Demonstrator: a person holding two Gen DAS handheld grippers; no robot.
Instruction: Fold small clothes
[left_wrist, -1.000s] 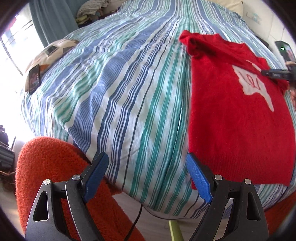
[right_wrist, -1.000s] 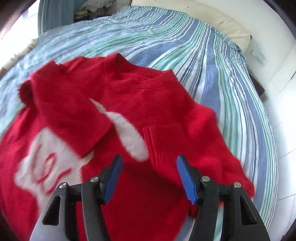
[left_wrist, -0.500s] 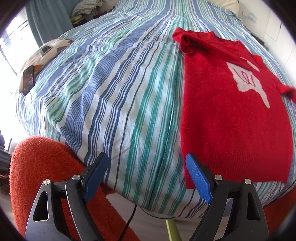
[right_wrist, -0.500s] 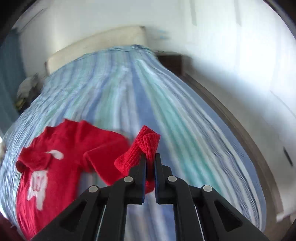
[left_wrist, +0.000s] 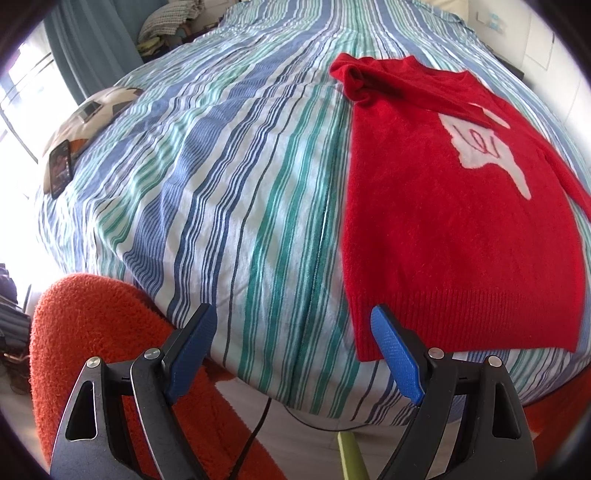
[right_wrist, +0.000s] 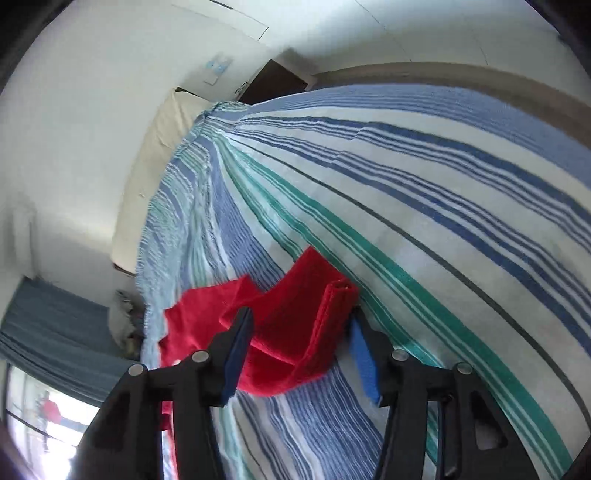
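Left wrist view: the left gripper (left_wrist: 291, 356), black frame with blue textured pads, is spread wide with nothing between the pads. It hangs over the near edge of a bed covered in a blue, green and white striped sheet (left_wrist: 221, 177). The fuzzy red knit sweater with a white patch on its front (left_wrist: 454, 221) lies flat on the right part of the bed, ribbed hem toward the camera. One sleeve is folded diagonally across its upper chest, with a bunched cuff at the far left corner. The right pad sits just in front of the hem's near left corner; contact cannot be told. An orange fuzzy seat or cushion (left_wrist: 96, 332) is at lower left, below the bed edge. A dark phone (left_wrist: 61, 168) rests on a patterned pillow (left_wrist: 96, 114) at the far left of the bed. A black cable (left_wrist: 258, 424) hangs beneath the mattress edge.

Right wrist view: camera is rolled, so the bed tilts across the frame. The right gripper (right_wrist: 301, 354) has its jaws opening. The sweater's red ribbed sleeve end (right_wrist: 306, 332) lies between the pads on the striped sheet, and the pads do not press on it, so it is released. More red fabric trails off to the left. A cream headboard or pillow (right_wrist: 162, 147) and white wall are behind, a grey-blue curtain (right_wrist: 48, 325) at left.
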